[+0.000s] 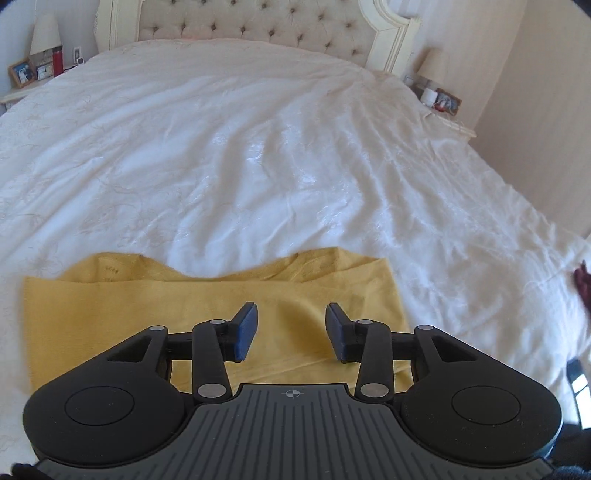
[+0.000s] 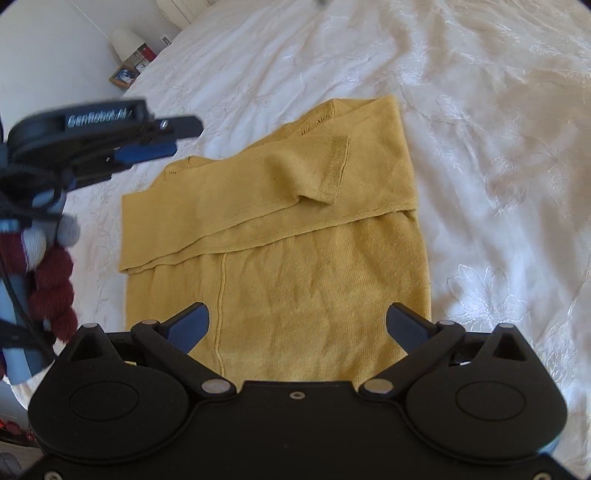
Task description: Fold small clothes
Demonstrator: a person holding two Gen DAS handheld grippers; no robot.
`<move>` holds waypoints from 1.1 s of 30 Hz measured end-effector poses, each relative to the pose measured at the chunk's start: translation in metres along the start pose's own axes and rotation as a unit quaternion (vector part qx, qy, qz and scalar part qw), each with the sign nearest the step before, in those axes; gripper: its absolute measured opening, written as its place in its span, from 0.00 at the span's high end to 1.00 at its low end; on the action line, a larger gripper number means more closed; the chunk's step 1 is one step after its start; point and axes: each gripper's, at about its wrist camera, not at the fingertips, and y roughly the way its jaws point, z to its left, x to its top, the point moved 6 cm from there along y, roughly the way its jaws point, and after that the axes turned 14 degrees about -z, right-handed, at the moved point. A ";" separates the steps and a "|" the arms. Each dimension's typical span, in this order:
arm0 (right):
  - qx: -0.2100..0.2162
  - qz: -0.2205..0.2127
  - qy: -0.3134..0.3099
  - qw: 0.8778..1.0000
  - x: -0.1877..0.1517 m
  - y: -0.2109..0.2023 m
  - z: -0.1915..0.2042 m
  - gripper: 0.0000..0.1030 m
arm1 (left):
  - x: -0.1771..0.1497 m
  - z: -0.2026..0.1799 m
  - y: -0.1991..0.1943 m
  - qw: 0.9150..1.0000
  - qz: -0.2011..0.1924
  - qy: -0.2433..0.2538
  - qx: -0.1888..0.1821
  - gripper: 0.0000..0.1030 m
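We are holding 2 grippers over 1 yellow sweater point(image 2: 280, 236) that is lying flat on the white bedspread point(image 1: 258, 147). The right gripper point(image 2: 297, 325) is hovering with its blue pads spread wide, gripping nothing; the sweater's lower body panel is lying straight ahead of it and beneath its fingers, running from just beyond the left finger to just past the right one. Farther ahead of this gripper, the upper part of the sweater is lying doubled over the body, with 1 ribbed sleeve cuff point(image 2: 334, 166) resting on top of the fold, well ahead of the fingertips.

The left gripper point(image 1: 291, 330) is also standing open, its 2 pads parted to a moderate gap with nothing between them. The sweater point(image 1: 207, 306) is lying under and just ahead of its fingers, spreading farther to its left than to its right. In the right wrist view we are seeing this left gripper point(image 2: 155, 147) from the side, off to the left of the sweater and raised above it, it seems, though blur makes the height hard to judge.

Beyond the sweater we are counting 1 tufted headboard point(image 1: 255, 26) and 2 lamps point(image 1: 45, 35), 1 at each far corner.
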 end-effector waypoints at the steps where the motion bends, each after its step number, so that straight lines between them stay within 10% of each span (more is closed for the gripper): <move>1: -0.003 -0.004 -0.003 1.000 0.006 0.004 0.000 0.01 | -0.008 0.008 0.001 1.000 0.013 0.013 0.019 0.62; 15: -0.021 -0.022 -0.004 1.000 0.077 0.080 0.006 0.02 | -0.083 0.156 -0.013 0.972 0.084 -0.108 0.193 0.62; 33: -0.021 0.032 0.040 0.998 0.070 0.131 -0.010 0.54 | -0.097 0.180 0.010 0.966 0.099 -0.141 0.194 0.55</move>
